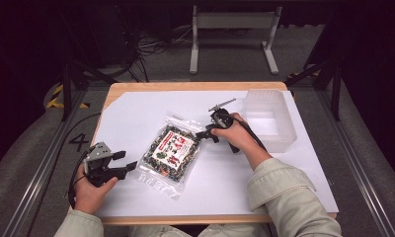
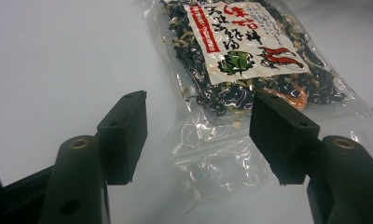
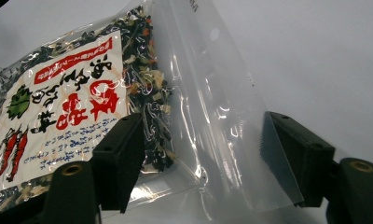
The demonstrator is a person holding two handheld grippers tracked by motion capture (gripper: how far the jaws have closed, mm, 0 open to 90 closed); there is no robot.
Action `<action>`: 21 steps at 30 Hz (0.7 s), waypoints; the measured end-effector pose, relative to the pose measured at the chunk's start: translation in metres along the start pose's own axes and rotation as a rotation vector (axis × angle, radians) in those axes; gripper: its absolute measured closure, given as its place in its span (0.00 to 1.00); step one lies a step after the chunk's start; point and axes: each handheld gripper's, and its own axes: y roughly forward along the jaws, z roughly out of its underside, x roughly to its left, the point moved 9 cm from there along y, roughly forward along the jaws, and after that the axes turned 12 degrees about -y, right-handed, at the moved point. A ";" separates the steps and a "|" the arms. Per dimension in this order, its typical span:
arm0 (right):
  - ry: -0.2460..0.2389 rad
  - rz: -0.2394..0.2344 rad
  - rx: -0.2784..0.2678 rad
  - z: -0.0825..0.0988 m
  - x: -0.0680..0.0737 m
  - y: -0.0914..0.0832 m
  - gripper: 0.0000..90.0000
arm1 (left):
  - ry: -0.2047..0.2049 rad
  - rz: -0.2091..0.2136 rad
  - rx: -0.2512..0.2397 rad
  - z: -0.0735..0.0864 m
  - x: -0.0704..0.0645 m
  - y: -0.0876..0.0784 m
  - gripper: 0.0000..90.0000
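The left gripper (image 1: 129,161), nearest the camera, was held just beside the bag of dried food (image 1: 170,150), its jaws apart with nothing pinched. The bag was laid flat on the white sheet (image 1: 136,118) in the middle of the table (image 1: 185,86). The right gripper (image 1: 201,134) was set at the bag's far clear edge, its jaws wide on both sides of the plastic but not pressed on it. A clear box (image 1: 284,123) was seen behind.

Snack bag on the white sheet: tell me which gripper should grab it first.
Probably right. The right gripper already straddles the snack bag's clear end, jaws open around the plastic. The left gripper sits just short of the other end, jaws open, nothing between them.
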 end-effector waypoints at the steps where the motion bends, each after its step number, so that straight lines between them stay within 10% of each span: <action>1: -0.005 0.004 0.005 0.000 0.000 0.000 0.42 | 0.001 -0.001 0.000 0.000 0.000 0.000 0.42; 10: -0.061 0.056 0.047 0.001 -0.004 -0.007 0.83 | -0.002 -0.003 -0.003 0.000 0.000 0.000 0.41; 21: -0.142 0.079 0.043 -0.007 0.002 -0.015 1.00 | 0.002 -0.003 -0.007 -0.001 0.000 0.000 0.41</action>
